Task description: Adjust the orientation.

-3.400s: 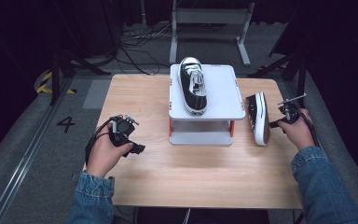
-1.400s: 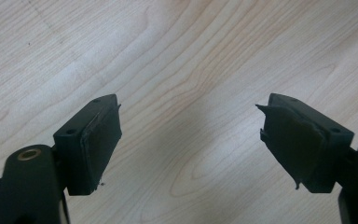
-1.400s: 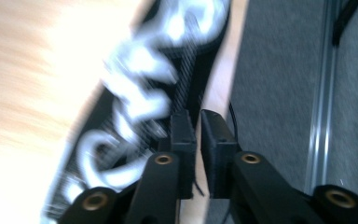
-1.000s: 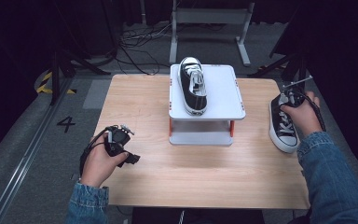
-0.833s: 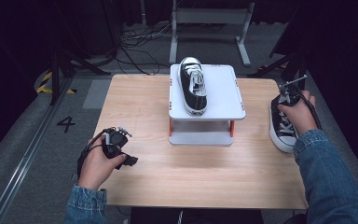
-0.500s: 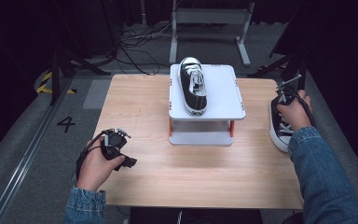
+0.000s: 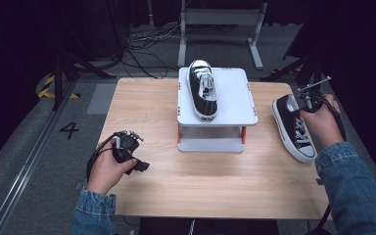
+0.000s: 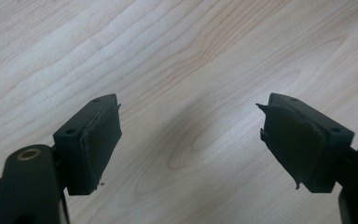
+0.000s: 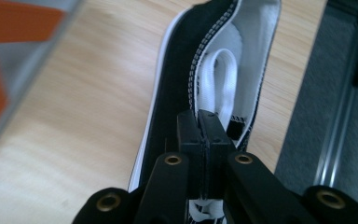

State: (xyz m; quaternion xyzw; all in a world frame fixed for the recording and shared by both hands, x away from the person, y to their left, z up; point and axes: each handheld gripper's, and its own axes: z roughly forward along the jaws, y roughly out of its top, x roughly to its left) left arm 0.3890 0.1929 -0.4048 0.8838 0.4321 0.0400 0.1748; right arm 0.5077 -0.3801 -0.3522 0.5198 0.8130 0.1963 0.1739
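Right gripper [image 7: 307, 102] now clamped on the side wall of the loose sneaker [image 7: 293, 128] at mid-right of the high view; a second ago its jaws were open. Shoe still on the table [image 7: 166, 186], upright, right of the white stand [image 7: 235, 98]. Left gripper [image 8: 191, 144] stays released at lower left, nothing between its jaws.
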